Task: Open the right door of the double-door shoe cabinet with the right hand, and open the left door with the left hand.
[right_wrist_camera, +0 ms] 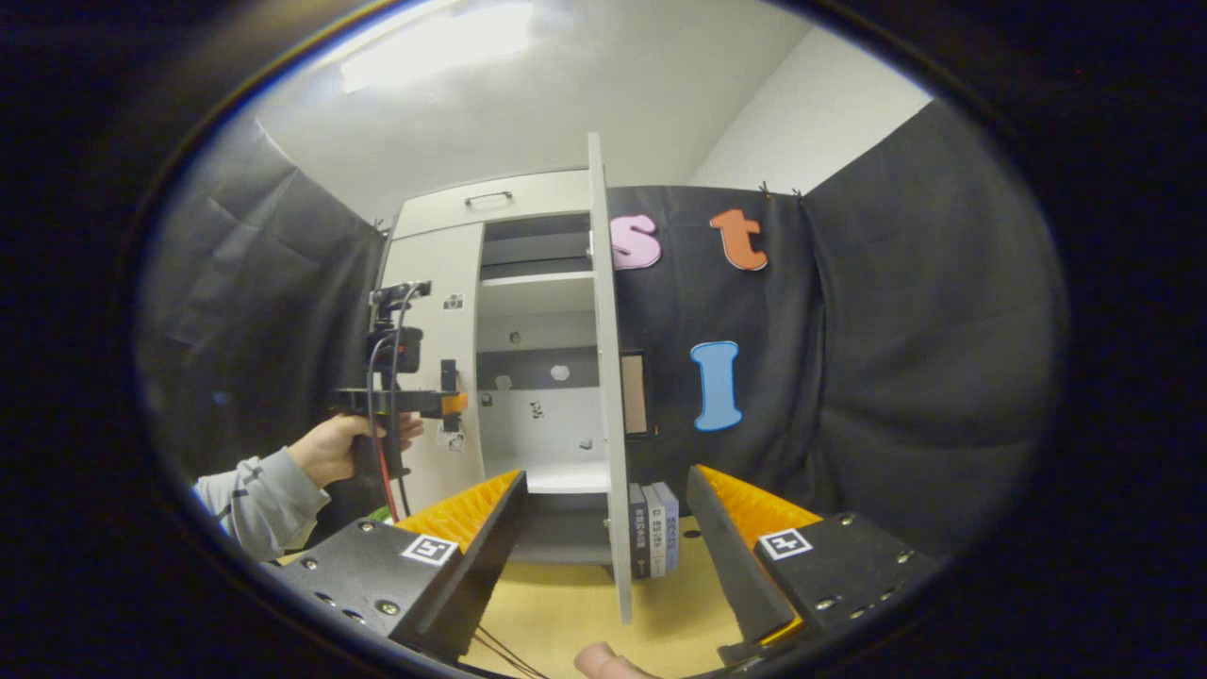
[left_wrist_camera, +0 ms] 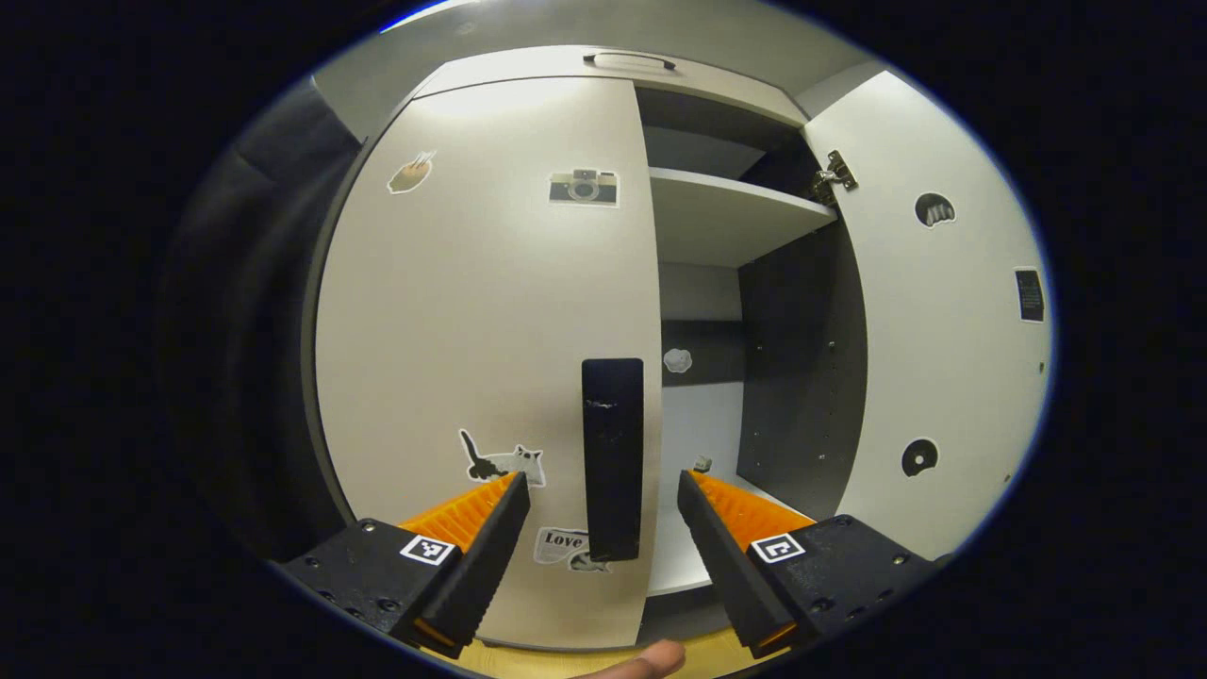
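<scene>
Shoe cabinet (left_wrist_camera: pixel 717 217) work is half done — the right door (left_wrist_camera: pixel 943 311) is standing swung wide, off to the right of our left gripper (left_wrist_camera: pixel 603 528). We are now lining up on the left door (left_wrist_camera: pixel 490 358), closed, its black handle (left_wrist_camera: pixel 613 457) sitting just ahead between our wide-spread fingers. Next we are needing to ease forward, pinch the handle and pull leftward. Our right gripper (right_wrist_camera: pixel 603 528) is hanging back — gaping, holding nothing.
</scene>
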Tool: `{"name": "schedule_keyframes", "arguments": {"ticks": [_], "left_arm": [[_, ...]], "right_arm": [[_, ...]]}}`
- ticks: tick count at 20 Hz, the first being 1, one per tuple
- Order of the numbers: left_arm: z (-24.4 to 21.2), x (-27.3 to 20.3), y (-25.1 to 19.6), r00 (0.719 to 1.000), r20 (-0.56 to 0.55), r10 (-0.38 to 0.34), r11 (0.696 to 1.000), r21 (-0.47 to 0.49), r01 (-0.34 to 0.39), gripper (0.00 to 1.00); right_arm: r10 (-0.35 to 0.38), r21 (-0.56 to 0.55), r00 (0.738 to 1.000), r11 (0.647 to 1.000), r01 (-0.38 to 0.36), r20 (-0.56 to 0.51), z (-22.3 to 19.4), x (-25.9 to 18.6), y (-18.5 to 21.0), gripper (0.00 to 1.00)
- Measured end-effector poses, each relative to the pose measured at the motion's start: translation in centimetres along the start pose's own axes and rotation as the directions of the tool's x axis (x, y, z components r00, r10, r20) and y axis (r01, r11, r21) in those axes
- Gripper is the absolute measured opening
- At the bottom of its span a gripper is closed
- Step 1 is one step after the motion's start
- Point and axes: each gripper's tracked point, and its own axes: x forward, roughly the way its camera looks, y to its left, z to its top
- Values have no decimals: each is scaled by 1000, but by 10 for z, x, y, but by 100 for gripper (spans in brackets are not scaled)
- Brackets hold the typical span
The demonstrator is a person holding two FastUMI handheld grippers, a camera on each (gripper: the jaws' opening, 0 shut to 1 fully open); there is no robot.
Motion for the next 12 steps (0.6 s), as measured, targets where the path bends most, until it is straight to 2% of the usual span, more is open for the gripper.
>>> {"name": "schedule_keyframes", "arguments": {"ticks": [1, 4, 6, 7, 8, 9, 12], "left_arm": [[1, 5, 2, 1000, 6, 12, 1000, -5, -12, 98], [4, 16, -7, 999, 20, -33, 999, -14, 33, 94], [3, 19, -1, 1000, 19, -9, 1000, -2, 9, 82], [6, 22, -2, 1000, 28, 0, 1000, 10, 0, 81], [7, 20, 0, 999, 29, 17, 1000, 25, -17, 72], [7, 23, 6, 998, 29, 58, 998, 35, -58, 72], [7, 21, -1, 999, 26, 44, 996, 78, -46, 53]], "right_arm": [[5, -10, 1000, 1000, -5, 1, -2, -3, 2, 97], [16, -24, 1000, 1000, -16, 4, -7, -12, 5, 100], [17, -15, 1000, 1000, -16, 16, -5, -18, 5, 97], [16, -7, 1000, 1000, -16, 22, -4, -21, 4, 97], [15, 1, 1000, 1000, -15, 28, -4, -23, 5, 97], [13, 6, 999, 1000, -13, 31, -4, -25, 4, 97], [5, 24, 999, 1000, -6, 38, -3, -29, 1, 100]]}}
